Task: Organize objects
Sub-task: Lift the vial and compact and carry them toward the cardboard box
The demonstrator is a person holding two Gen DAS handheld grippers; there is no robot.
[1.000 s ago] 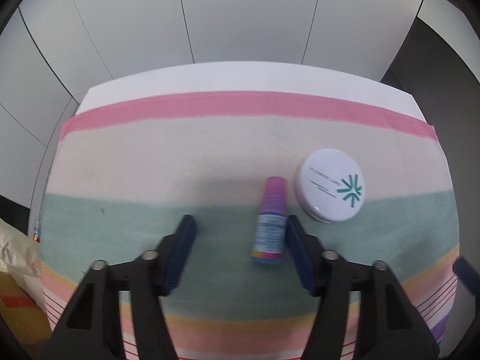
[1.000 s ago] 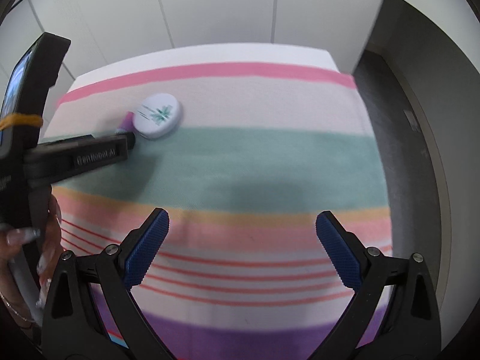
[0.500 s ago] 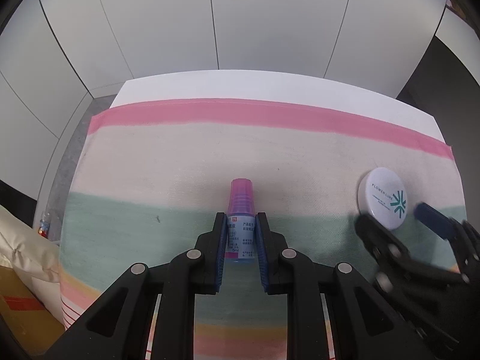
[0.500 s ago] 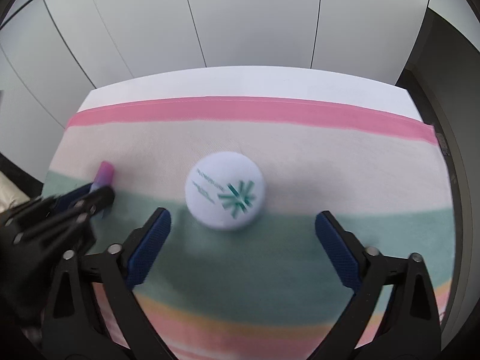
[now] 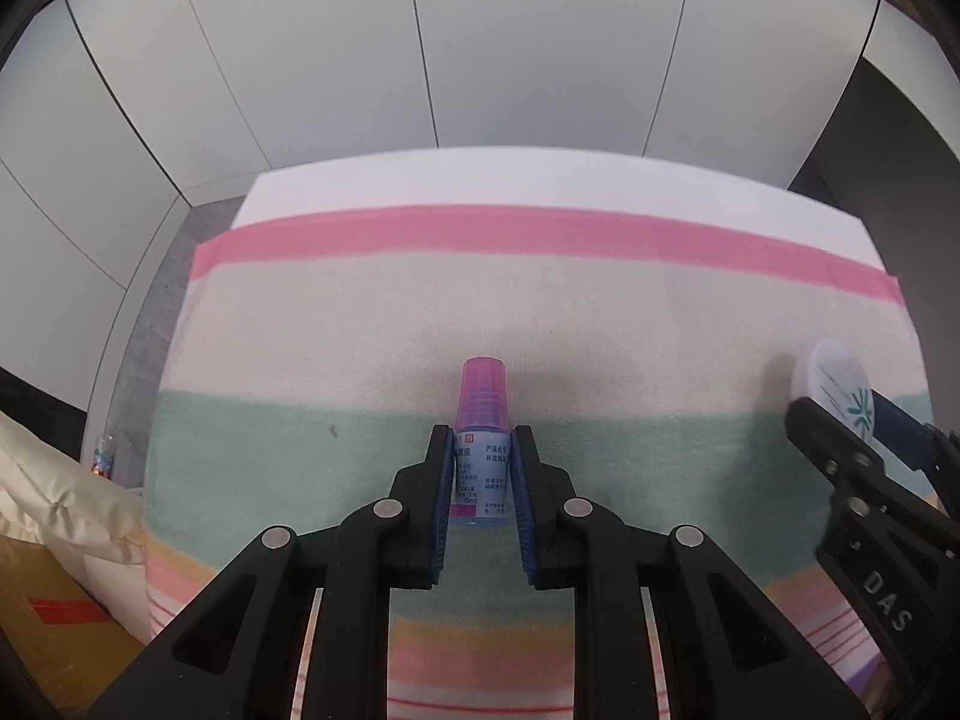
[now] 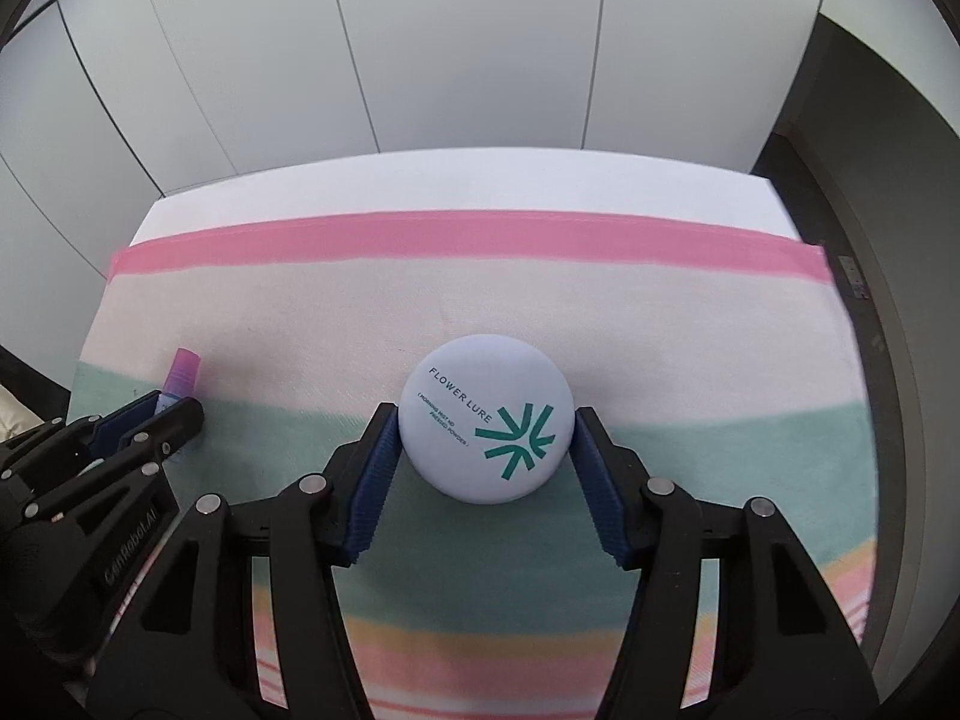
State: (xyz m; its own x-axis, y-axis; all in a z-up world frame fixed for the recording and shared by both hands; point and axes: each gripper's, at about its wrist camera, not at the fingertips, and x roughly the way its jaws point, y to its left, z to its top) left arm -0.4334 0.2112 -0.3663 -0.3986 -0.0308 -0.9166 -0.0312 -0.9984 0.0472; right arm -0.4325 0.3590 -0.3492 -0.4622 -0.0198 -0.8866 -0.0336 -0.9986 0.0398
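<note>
A small cylindrical bottle (image 5: 482, 468) with a translucent pink ribbed cap and a blue printed label is clamped between the ridged blue fingers (image 5: 442, 504) of the left gripper (image 5: 480, 456). "5ml" can be read near the base of the label; the rest is small Chinese print. The bottle points away from the camera, cap outward, over the mint-green band of a striped cloth (image 5: 540, 312).

To its right, well apart, a round white compact (image 6: 486, 417) with a smooth domed lid lies on the same cloth. "FLOWER LURE" and "(MORNING MIST HD PRESSED POWDER)" are printed on the lid in dark teal beside a teal star-shaped mark. The compact sits between the fingers (image 6: 375, 480) of the right gripper (image 6: 486, 429), whose jaws have just been closing; the left pad is seen against the rim, while on the right side contact cannot be told for certain.

The cloth is of soft woven fabric, banded in pink, cream, mint, yellow and thin red lines, and is spread over a white desk (image 5: 540, 180). Both grippers are of matte black plastic with silver rivets; "DAS" is read on the right one and "GenRobot.AI" on the left. Pale panelled walls (image 6: 480, 60) stand behind.
</note>
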